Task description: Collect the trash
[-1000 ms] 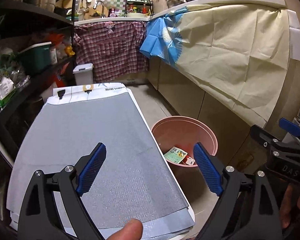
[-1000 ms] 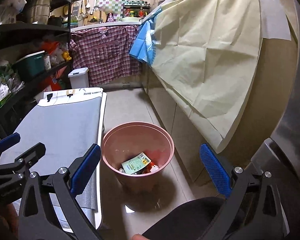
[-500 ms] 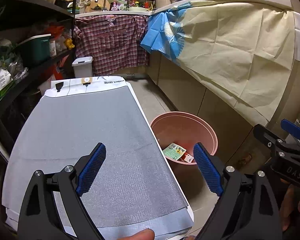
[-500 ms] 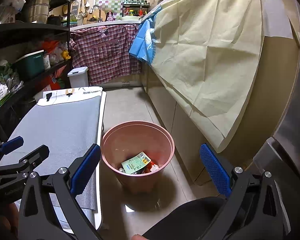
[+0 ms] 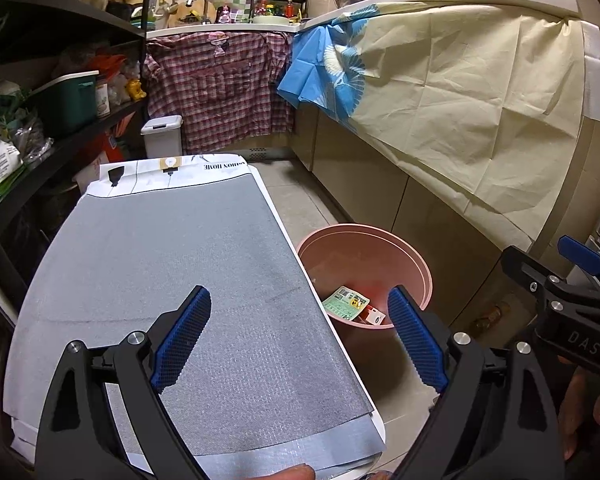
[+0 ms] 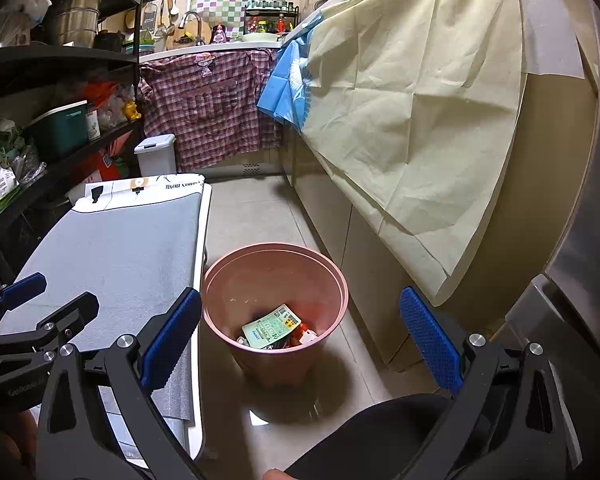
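A pink round bin (image 6: pixel 275 280) stands upright on the floor, just beside the grey-covered surface (image 6: pixel 112 256). At its bottom lies trash: a pale green printed packet (image 6: pixel 271 326), tilted, atop red-and-white wrappers (image 6: pixel 306 334).

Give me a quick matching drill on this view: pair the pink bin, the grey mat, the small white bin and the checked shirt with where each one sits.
Things:
1. pink bin
2. grey mat
3. small white bin
4. checked shirt

Places:
A. hanging from the far counter edge
B. on the floor beside the table, wrappers inside
C. spread flat over the tabletop
D. on the floor at the far end, below the shelves

Pairs: 1-B, 2-C, 3-D, 4-A
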A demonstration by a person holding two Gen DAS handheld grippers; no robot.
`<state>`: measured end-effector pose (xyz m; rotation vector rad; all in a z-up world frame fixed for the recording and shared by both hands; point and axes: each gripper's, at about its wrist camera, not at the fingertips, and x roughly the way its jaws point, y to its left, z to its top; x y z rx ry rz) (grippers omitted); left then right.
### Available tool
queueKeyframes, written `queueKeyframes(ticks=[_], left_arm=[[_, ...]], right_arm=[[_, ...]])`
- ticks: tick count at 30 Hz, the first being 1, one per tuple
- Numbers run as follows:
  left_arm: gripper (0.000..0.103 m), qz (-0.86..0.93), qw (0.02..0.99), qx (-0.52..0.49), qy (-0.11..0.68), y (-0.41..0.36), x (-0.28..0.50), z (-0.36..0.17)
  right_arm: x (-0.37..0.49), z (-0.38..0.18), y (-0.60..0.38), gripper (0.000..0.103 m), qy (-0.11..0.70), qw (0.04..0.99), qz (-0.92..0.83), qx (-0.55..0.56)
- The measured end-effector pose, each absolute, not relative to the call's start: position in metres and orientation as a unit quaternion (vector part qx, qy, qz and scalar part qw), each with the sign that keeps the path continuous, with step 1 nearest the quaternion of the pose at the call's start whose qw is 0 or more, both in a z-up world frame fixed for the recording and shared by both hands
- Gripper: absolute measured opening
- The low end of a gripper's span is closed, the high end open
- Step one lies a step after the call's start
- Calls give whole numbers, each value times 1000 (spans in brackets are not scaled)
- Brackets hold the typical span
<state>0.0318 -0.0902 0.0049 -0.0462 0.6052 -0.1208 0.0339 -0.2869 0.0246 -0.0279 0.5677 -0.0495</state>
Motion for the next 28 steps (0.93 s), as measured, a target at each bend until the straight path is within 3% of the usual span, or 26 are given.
queueKeyframes(ticks=[28], left_arm=[[87, -57, 953, -16, 298, -92, 33, 4]], right_arm=[[34, 24, -287, 97, 280, 960, -24, -15]])
